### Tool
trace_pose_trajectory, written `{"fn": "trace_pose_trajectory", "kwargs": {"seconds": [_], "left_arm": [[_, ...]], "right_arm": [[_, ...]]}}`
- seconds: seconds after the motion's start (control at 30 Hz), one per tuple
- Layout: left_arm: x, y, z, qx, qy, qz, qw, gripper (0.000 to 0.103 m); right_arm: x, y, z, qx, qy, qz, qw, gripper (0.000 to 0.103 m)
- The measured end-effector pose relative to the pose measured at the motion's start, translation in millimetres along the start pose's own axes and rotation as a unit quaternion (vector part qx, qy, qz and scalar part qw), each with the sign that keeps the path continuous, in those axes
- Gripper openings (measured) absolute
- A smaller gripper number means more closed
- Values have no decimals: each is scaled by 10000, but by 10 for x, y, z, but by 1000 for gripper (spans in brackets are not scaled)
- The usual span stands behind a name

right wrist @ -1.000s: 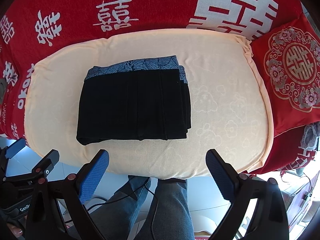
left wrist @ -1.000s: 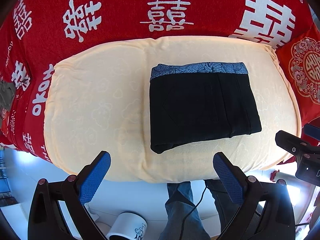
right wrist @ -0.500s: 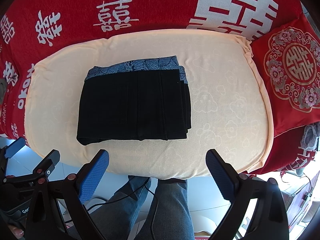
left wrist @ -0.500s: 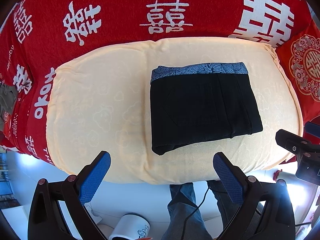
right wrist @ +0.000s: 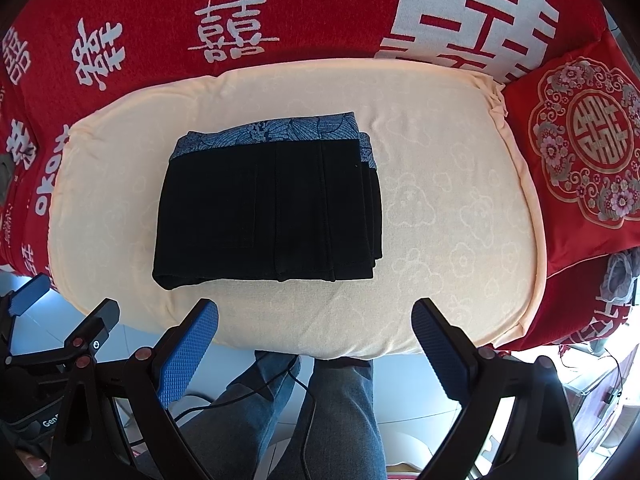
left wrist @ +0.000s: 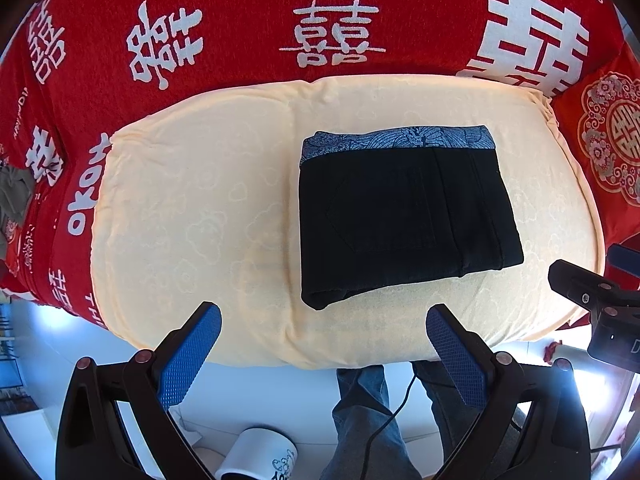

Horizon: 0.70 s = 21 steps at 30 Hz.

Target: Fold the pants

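The black pants (left wrist: 404, 216) lie folded into a compact rectangle on the cream cushion (left wrist: 192, 208), with a blue patterned waistband along the far edge. They also show in the right wrist view (right wrist: 268, 208). My left gripper (left wrist: 322, 324) is open and empty, held above the cushion's near edge, apart from the pants. My right gripper (right wrist: 316, 320) is open and empty, also near the front edge (right wrist: 460, 240) of the cushion. The right gripper's body shows at the right of the left wrist view (left wrist: 600, 304).
The cushion rests on a sofa covered in red cloth with white characters (left wrist: 336, 36). A red embroidered pillow (right wrist: 588, 152) lies to the right. The person's jeans-clad legs (right wrist: 320, 408) stand below. A white cup (left wrist: 260, 456) sits on the floor.
The left view has shifted slightly; the cushion sits a little higher in frame. The pants have not moved and both grippers stay open.
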State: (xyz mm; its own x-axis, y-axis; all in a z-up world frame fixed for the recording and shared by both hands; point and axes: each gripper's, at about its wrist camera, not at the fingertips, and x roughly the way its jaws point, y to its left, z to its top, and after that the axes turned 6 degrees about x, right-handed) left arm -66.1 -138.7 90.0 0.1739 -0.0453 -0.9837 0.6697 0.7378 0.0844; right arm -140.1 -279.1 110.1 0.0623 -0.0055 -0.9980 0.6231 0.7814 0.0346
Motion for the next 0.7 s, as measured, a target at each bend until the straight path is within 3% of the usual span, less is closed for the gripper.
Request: {"fn": "trace_pose_trajectory", "kwargs": {"seconds": [0.7], "left_arm": [[-14, -31, -16, -5, -1, -6, 10000, 103]], "right_arm": [[-1, 7, 7, -19, -18, 2, 10000, 98]]}}
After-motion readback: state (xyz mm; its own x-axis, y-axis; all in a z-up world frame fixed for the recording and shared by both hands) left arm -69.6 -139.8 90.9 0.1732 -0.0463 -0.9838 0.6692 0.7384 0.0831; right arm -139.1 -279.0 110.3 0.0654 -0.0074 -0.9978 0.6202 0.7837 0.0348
